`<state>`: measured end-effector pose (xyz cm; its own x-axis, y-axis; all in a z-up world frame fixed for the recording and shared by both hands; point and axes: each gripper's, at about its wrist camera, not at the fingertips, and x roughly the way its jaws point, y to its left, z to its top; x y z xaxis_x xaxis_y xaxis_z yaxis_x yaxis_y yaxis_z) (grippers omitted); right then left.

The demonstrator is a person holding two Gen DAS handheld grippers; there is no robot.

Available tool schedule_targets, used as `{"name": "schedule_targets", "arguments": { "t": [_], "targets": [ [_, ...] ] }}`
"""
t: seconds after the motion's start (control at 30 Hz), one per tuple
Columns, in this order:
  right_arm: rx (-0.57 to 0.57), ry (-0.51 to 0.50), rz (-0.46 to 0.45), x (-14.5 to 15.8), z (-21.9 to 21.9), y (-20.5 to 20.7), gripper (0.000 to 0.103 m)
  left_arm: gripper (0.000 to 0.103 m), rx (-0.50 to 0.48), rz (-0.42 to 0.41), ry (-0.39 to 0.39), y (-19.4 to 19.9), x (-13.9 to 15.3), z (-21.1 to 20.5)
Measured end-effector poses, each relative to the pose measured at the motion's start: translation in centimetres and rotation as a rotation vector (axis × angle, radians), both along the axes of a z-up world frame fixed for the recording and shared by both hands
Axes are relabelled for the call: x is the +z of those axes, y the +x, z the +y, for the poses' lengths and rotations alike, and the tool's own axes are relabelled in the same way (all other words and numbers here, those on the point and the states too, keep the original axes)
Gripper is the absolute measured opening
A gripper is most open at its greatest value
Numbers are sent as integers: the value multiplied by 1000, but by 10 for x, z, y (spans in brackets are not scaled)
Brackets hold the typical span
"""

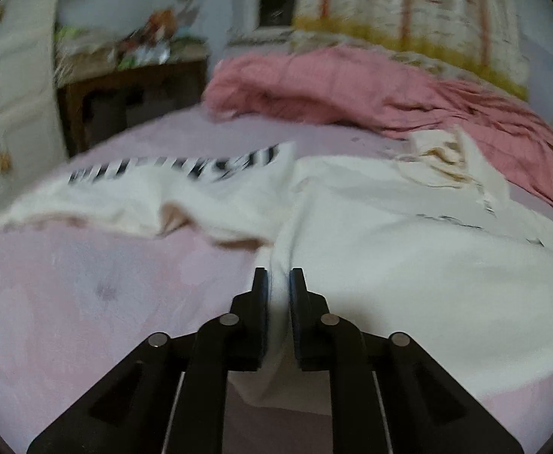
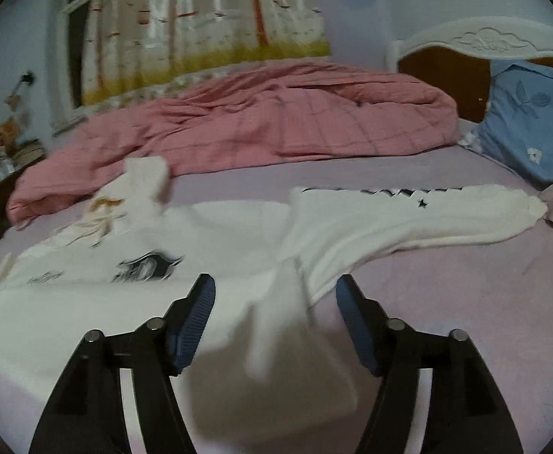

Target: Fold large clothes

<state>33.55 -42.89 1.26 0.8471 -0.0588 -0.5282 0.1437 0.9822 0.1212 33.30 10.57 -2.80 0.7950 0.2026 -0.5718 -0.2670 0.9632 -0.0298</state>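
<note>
We pinch white sweatshirt (image 1: 408,234) hem fold in left gripper (image 1: 278,276) for lifting; right gripper (image 2: 274,289) spread wide over fabric, holding nothing.

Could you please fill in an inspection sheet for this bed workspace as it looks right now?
Surface: bed with a lilac-pink sheet, bare in front.
Job's things: white garment spread across the sheet, a sleeve with black print stretched out to the side; not yet folded.
Clutter: pink quilt bunched behind the garment; blue pillow at the headboard.
Grippers: left tongs shut on a fold of the white garment; right tongs open, white fabric lying between the jaws.
Cables: nothing seen.
Surroundings: tree-print curtain, white headboard, cluttered dark side table, white drawers.
</note>
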Motion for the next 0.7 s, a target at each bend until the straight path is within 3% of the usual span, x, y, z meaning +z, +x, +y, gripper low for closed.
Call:
{"name": "schedule_targets", "arguments": {
  "t": [0.07,0.17,0.3,0.47,0.53,0.6,0.7],
  "targets": [
    [126,24,81,-13,13,-2,69,12,-28,-30,23,-4,4,-6],
    [149,-65,244,-39,32,10,69,22,-38,-63,25,-7,8,-7],
    [167,-59,262,-41,33,14,73,49,-25,-95,74,-11,12,-14],
    [174,-1,215,-41,26,8,73,68,-56,-173,156,-25,19,-32],
    [157,30,144,-36,21,-1,73,84,-77,-212,199,-32,23,-41],
    [122,81,51,-28,10,-14,73,96,-127,-266,188,-40,30,-43],
    [14,126,-70,-18,-8,-37,74,103,-112,-386,182,-58,50,-42]
  ]
}}
